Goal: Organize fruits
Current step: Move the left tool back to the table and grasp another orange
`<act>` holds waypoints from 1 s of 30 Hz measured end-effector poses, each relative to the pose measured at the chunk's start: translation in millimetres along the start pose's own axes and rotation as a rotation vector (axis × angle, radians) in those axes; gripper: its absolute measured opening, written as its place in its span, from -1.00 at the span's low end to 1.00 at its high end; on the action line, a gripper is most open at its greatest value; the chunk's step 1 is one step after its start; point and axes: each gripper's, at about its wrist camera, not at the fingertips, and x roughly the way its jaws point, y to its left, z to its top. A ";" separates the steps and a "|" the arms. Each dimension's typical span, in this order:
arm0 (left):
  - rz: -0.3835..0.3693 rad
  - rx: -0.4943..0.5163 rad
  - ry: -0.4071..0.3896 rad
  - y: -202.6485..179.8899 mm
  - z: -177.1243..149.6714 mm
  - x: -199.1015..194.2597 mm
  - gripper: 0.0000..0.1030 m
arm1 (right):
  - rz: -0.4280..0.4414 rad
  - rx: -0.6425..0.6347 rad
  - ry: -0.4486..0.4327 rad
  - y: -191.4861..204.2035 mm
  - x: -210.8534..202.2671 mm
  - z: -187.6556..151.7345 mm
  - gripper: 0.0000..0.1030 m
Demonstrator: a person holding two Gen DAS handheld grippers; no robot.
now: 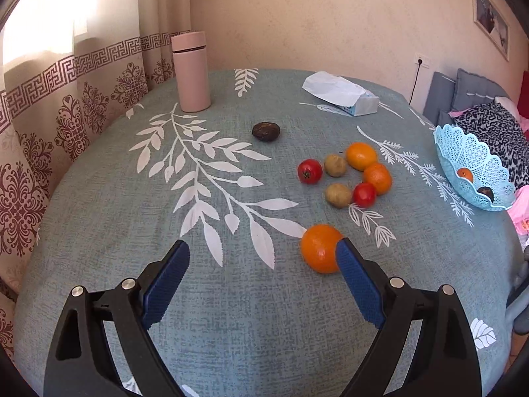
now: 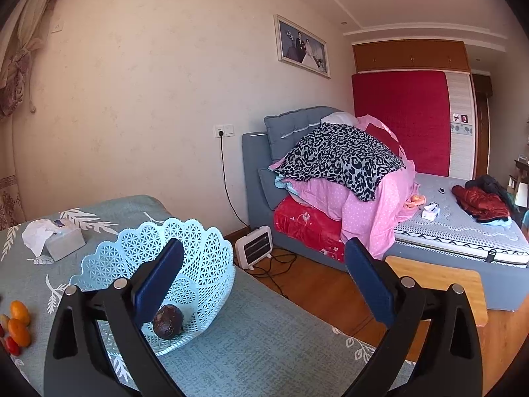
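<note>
My left gripper (image 1: pixel 263 253) is open and empty above the table; a large orange (image 1: pixel 319 248) lies just beyond its right fingertip. Further off lies a cluster: two oranges (image 1: pixel 361 155), two red tomatoes (image 1: pixel 309 171) and two brownish potatoes (image 1: pixel 335 165). A dark wrinkled fruit (image 1: pixel 265 131) lies alone near the middle. The light blue lattice basket (image 1: pixel 469 162) at the right edge holds an orange (image 1: pixel 465 174) and a dark fruit (image 1: pixel 486 193). My right gripper (image 2: pixel 264 251) is open and empty, its left finger over the basket (image 2: pixel 205 258), where a dark fruit (image 2: pixel 168 321) lies.
A pink flask (image 1: pixel 191 71) stands at the table's far left. A tissue box (image 1: pixel 344 94) lies at the back. The round table has a teal leaf-print cloth (image 1: pixel 165 198). A bed (image 2: pixel 429 225), a small heater (image 2: pixel 254 248) and a wooden board (image 2: pixel 439 281) lie beyond the table's right edge.
</note>
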 end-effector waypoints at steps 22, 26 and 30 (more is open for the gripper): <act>-0.194 -0.088 0.080 -8.7 3.3 40.3 -0.20 | 0.431 -0.224 0.106 98.1 -50.2 -4.2 0.92; -0.183 -0.127 0.067 -1.3 3.6 38.4 -0.20 | 0.654 -0.268 0.335 161.8 -39.5 -17.7 0.92; -0.166 -0.162 0.066 4.9 3.3 39.1 -0.20 | 0.739 -0.271 0.491 209.7 -24.5 -31.3 0.92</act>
